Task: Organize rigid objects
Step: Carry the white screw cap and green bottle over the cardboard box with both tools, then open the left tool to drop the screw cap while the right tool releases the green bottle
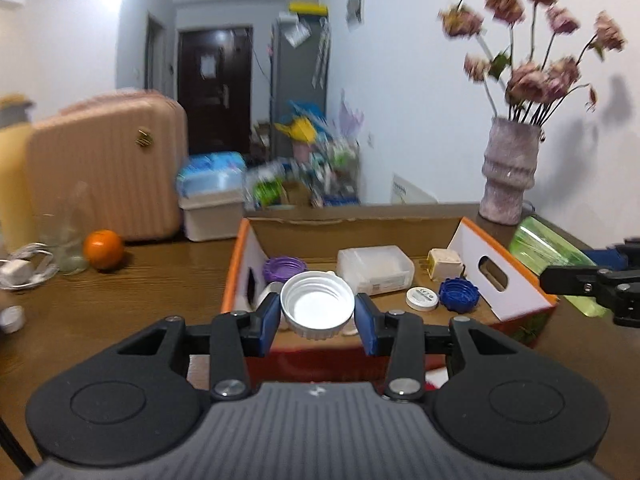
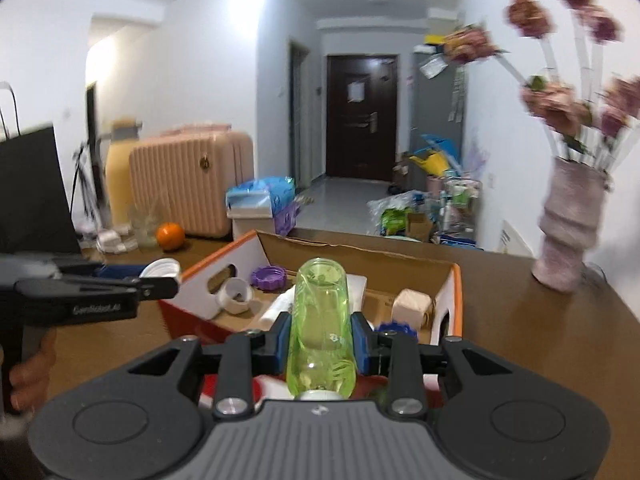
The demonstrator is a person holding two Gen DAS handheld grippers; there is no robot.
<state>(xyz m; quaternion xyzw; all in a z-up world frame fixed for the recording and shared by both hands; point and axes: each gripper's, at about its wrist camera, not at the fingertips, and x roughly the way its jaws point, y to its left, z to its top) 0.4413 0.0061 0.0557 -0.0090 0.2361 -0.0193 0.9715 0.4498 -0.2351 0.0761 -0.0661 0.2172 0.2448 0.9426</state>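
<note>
Cardboard box sits on the table just ahead of and below both tongs. Right tongs clamp the green bottle, long axis pointing straight ahead over the box. Left tongs pinch the white cap, equally near.

The box sits on the table, vase behind-right, orange left.
</note>
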